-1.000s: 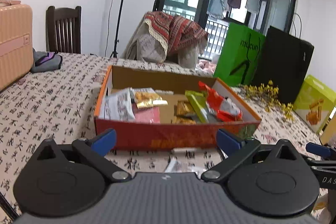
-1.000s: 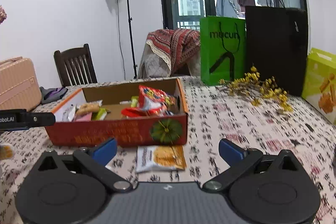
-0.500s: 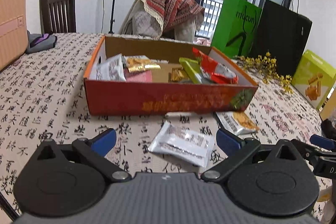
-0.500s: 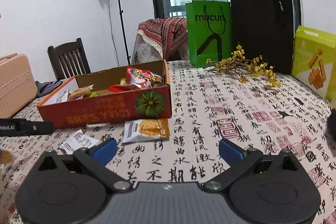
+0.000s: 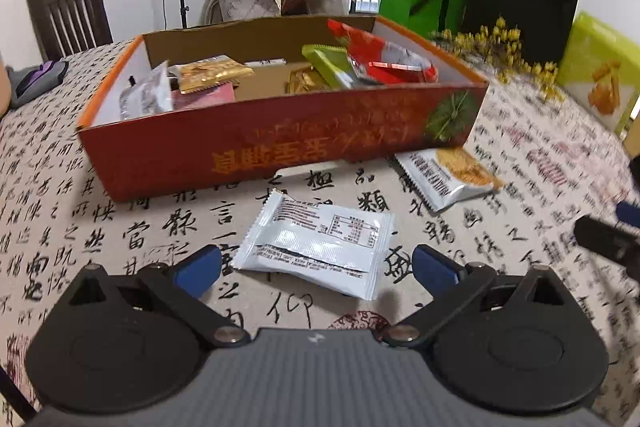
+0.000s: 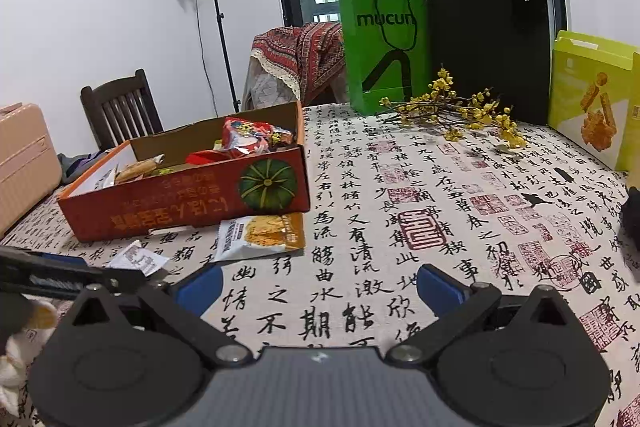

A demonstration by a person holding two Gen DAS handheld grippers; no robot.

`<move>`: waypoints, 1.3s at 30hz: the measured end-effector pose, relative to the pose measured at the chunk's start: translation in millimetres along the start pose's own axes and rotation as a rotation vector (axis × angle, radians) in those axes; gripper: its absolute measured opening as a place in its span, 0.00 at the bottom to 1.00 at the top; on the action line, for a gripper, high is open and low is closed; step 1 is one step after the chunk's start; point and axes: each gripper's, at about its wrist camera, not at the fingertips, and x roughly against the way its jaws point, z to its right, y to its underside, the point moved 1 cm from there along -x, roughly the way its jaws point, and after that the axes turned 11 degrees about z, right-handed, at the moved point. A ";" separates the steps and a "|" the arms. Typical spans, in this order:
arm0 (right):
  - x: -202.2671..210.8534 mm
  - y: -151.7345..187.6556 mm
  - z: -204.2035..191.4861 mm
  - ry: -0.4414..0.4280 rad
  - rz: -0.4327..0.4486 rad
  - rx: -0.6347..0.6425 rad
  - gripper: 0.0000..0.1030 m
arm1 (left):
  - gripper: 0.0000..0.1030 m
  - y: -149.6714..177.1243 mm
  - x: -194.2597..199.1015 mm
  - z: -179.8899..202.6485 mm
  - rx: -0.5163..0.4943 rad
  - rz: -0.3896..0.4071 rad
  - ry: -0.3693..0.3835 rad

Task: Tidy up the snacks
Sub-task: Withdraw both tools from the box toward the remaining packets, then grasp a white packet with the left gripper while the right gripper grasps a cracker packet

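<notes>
Both grippers spread empty; left gripper [image 5: 316,269] straddles white packet [image 5: 316,241] before box [image 5: 280,143]

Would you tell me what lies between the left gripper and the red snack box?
In the left wrist view, a white snack packet lies flat on the tablecloth between the open left gripper and the red snack box.

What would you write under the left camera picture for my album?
Open left gripper hovering at a white snack packet on the table, in front of the red snack box.
</notes>
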 end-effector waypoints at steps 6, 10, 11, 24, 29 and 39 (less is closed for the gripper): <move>-4.0 1.8 1.9 0.005 -0.011 -0.006 1.00 | 1.00 0.9 -23.4 3.8 -0.050 -0.029 -0.014; -7.0 2.7 0.3 0.005 -0.019 -0.001 1.00 | 1.00 -2.5 -29.3 0.9 -0.035 -0.022 -0.010; -7.8 2.8 0.2 0.005 -0.022 0.000 1.00 | 1.00 -2.3 -30.3 0.6 -0.034 -0.014 -0.014; -16.3 4.4 -7.8 0.012 -0.048 0.023 1.00 | 0.36 -7.8 -8.9 -8.7 -0.023 0.091 0.016; -18.8 4.3 -13.5 0.012 -0.056 0.037 1.00 | 0.23 -9.3 2.3 -11.1 -0.027 0.137 0.027; -32.2 -6.2 -30.2 -0.002 -0.065 0.089 1.00 | 0.12 -13.3 24.3 -25.9 0.004 0.215 0.037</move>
